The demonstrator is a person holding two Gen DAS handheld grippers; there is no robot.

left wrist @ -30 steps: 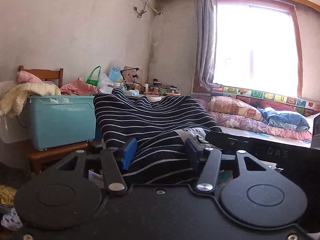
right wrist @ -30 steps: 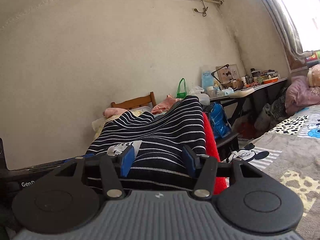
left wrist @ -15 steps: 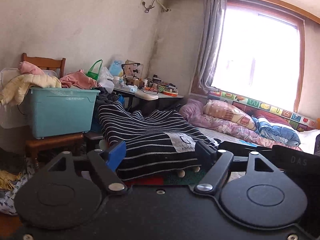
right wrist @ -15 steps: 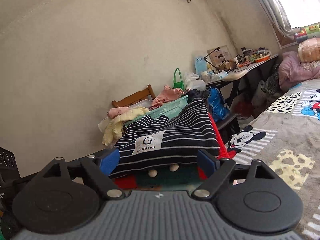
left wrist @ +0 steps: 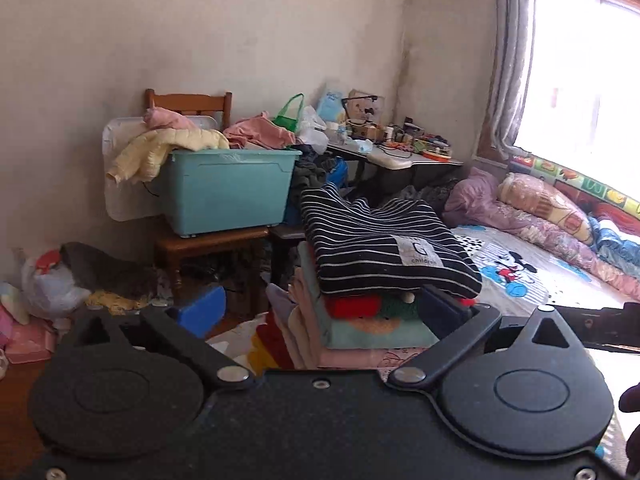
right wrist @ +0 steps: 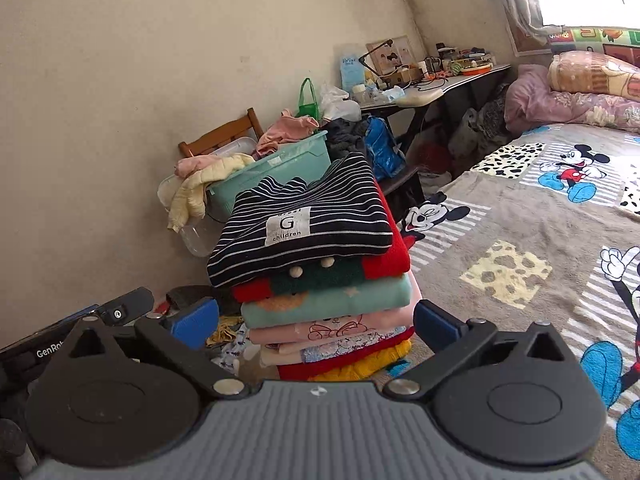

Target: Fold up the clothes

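Black left gripper (left wrist: 320, 310), grey-ribbed right gripper (right wrist: 316, 322), blue finger pads (left wrist: 202, 306).

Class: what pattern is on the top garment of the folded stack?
Dark navy with thin white stripes, clearest in the right wrist view.

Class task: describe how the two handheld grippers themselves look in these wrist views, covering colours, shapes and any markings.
The left gripper has a smooth matte black body with two round discs, angled black link arms on silver rivets, and blue finger pads. The right gripper is built alike, but its centre plate is ribbed grey. White lettering "GenRo" marks a black bar at the left edge of the right view.
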